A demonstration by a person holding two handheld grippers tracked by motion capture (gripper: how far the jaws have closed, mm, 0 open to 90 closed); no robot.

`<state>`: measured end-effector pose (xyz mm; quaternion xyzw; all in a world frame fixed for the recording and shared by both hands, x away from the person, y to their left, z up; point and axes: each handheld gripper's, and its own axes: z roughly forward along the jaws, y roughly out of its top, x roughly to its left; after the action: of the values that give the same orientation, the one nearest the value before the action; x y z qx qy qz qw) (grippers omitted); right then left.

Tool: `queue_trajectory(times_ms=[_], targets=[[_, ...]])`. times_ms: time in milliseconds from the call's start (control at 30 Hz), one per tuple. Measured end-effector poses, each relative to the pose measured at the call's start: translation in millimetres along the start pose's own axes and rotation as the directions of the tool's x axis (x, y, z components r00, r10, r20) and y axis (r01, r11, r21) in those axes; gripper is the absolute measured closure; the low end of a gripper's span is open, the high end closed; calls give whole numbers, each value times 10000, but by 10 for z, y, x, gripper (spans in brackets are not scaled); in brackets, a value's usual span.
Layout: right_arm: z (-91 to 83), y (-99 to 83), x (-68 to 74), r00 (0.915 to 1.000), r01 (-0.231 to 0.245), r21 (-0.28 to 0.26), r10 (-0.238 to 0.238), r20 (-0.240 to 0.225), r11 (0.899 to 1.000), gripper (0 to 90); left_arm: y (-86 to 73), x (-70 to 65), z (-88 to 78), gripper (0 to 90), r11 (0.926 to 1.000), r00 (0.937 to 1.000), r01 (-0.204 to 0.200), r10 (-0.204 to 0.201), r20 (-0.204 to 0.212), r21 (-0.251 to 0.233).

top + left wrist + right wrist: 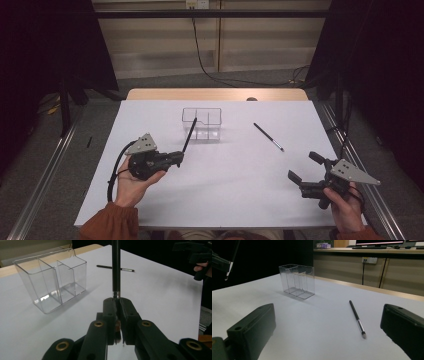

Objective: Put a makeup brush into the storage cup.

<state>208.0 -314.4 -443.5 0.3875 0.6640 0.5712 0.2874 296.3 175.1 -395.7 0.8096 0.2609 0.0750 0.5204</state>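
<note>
Clear plastic, a divided organiser (202, 123) stands toward the far edge of the white table (240, 200), roughly midway between its side edges, with bare surface all around it. The left gripper (179, 158), held in a hand above the table's left half, has its jaws clamped on a black brush (189, 134) near the brush's bristle end; the handle slants up toward the organiser's near left corner. A second black brush (268, 136) lies flat on the table toward the far right, well apart from the organiser. The right gripper (302, 168) hovers by the near right corner, jaws spread wide with nothing between them. Broad open table lies between the two grippers along the near edge
</note>
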Motion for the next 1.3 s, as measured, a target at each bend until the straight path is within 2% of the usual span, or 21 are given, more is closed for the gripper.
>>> queue_trajectory(times_ms=[133, 167, 333, 733, 833, 1100, 1200, 1300], targets=[[15, 25, 24, 9999, -66, -119, 64, -136, 9999, 0, 11, -52, 60, 838, 9999, 9997, -45, 41, 225, 144], [23, 30, 30, 9998, -132, -91, 131, -162, 9999, 0, 18, -69, 93, 838, 9996, 9992, -32, 22, 396, 266], [57, 59, 58, 9985, -372, -99, 368, -412, 9993, 0, 32, -100, 144, 838, 9994, 9982, -8, -13, 607, 335], [257, 98, 197, 9960, -187, 412, 223, -867, 9990, 0, 98, -271, 309, 838, 9969, 9934, -452, 380, 1081, 651], [308, 110, 257, 9930, -59, 475, 115, -1171, 9989, 0, 132, -316, 338, 839, 9966, 9913, -553, 474, 1229, 617], [396, 185, 323, 9866, -95, 469, 170, -1621, 9989, 0, 190, -428, 456, 838, 9917, 9829, -948, 795, 1661, 866], [457, 232, 361, 9816, 10, 521, 90, -1906, 9986, 0, 229, -457, 487, 838, 9897, 9819, -1088, 923, 1652, 935], [528, 276, 408, 9759, 135, 555, -10, -2182, 9984, 0, 279, -473, 516, 839, 9876, 9778, -1183, 978, 1851, 1031]])
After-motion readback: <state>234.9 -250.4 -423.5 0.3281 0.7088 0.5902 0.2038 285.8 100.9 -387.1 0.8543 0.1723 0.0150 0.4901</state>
